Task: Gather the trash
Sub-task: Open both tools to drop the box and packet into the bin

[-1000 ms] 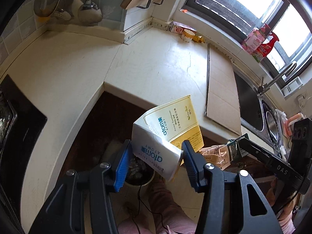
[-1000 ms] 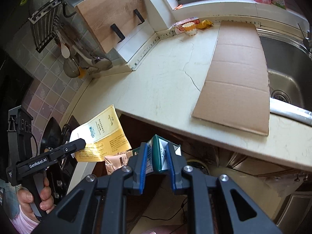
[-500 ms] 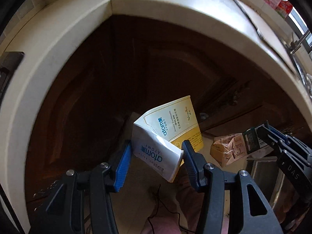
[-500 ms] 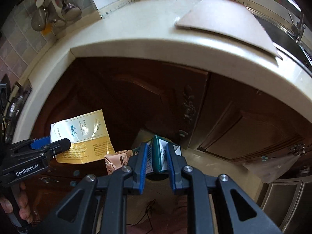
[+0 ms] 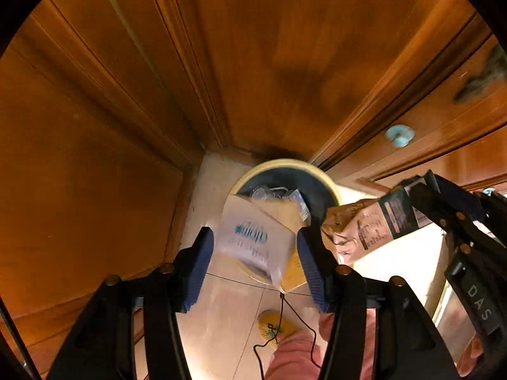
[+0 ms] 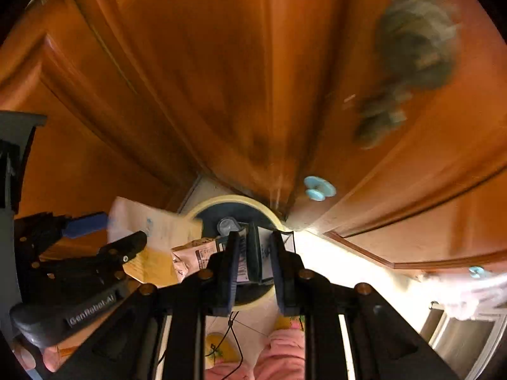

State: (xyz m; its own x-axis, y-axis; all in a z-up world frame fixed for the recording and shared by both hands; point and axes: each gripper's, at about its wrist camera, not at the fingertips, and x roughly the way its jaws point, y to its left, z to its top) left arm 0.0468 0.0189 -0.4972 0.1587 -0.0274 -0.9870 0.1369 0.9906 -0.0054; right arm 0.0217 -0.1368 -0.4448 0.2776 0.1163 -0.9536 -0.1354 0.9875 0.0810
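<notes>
I hold two pieces of trash, one in each gripper. The left gripper (image 5: 253, 262) points down, its jaws are opening, and the white and yellow carton (image 5: 250, 240) between them is coming loose. The trash bin (image 5: 320, 171) lies at twelve o'clock from it, directly under the carton. The right gripper (image 6: 253, 272) is narrow, clamped on the brown snack packet (image 6: 193, 256), whose long axis runs toward nine o'clock. There is one bin.

You're low in a home kitchen.
Wooden cabinet doors (image 5: 253, 63) with pale blue knobs (image 5: 400, 135) meet in a corner above a tiled floor (image 5: 221, 316) and a yellow-rimmed bin (image 5: 286, 162).
</notes>
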